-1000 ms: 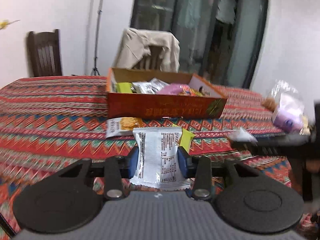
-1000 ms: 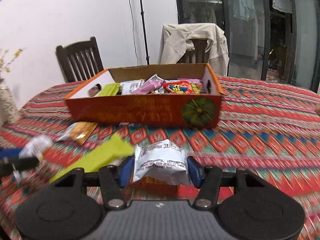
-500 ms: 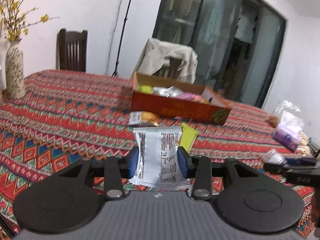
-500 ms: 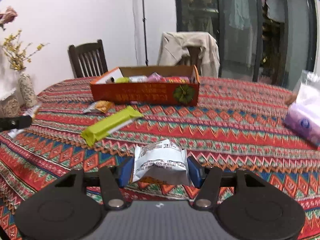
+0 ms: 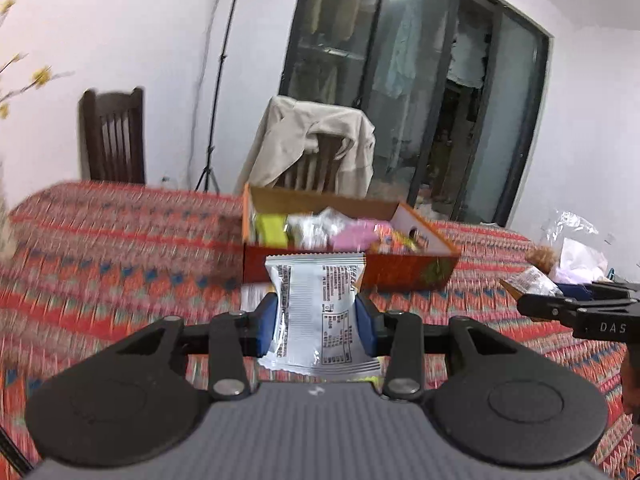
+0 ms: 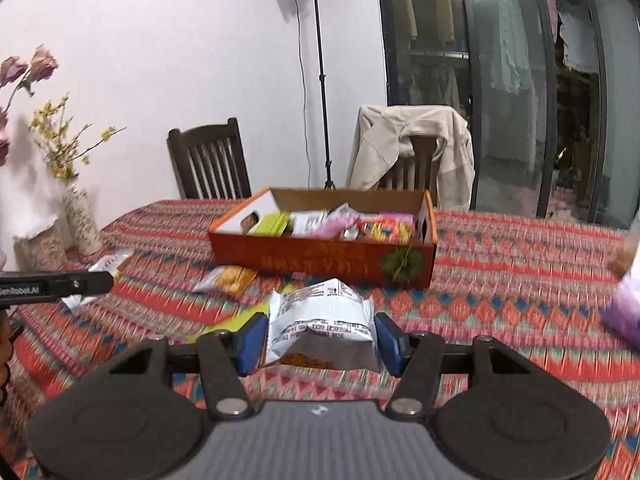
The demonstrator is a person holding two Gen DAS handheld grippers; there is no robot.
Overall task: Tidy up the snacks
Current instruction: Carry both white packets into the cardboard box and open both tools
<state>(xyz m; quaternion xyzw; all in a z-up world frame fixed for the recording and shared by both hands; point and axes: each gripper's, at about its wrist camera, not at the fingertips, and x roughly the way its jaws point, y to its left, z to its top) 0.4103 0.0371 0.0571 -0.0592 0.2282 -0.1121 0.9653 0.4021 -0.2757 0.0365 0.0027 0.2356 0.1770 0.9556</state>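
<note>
Snack packets sit in both grippers, each held above a red patterned tablecloth (image 6: 500, 280). Left gripper (image 5: 316, 322) has its blue pads (image 5: 267, 330) pressed on a white foil snack packet w/ black printed text (image 5: 318, 312), held upright, top crimped edge level w/ the front wall of an orange cardboard box (image 5: 404, 270) behind it. Right gripper (image 6: 320, 338) is clamped on a second white foil packet w/ printed text and an orange underside (image 6: 320, 320), crumpled and tilted toward the camera.

In the right wrist view the box (image 6: 320, 262) stands mid-table, well apart from the gripper, and already holds assorted snacks: a lime-green bar (image 6: 274, 224), a pink wrapper (image 6: 338, 224), a red-yellow packet (image 6: 386, 228), plus silver ones. In front of the box, on the cloth, lies a small orange-and-white snack packet (image 6: 226, 280); a lime-green strip (image 6: 228, 322) shows just left of the right gripper's pad, prob. another bar but mostly hidden.

Left gripper's black finger shows at the left edge of the right view, its packet seen edge-on. Behind the table: dark wooden chair (image 6: 208, 160), second chair draped w/ a beige jacket (image 6: 412, 140), light stand (image 6: 316, 60), vase w/ yellow flowers (image 6: 80, 220). Left wrist view is motion-blurred across the cloth.
</note>
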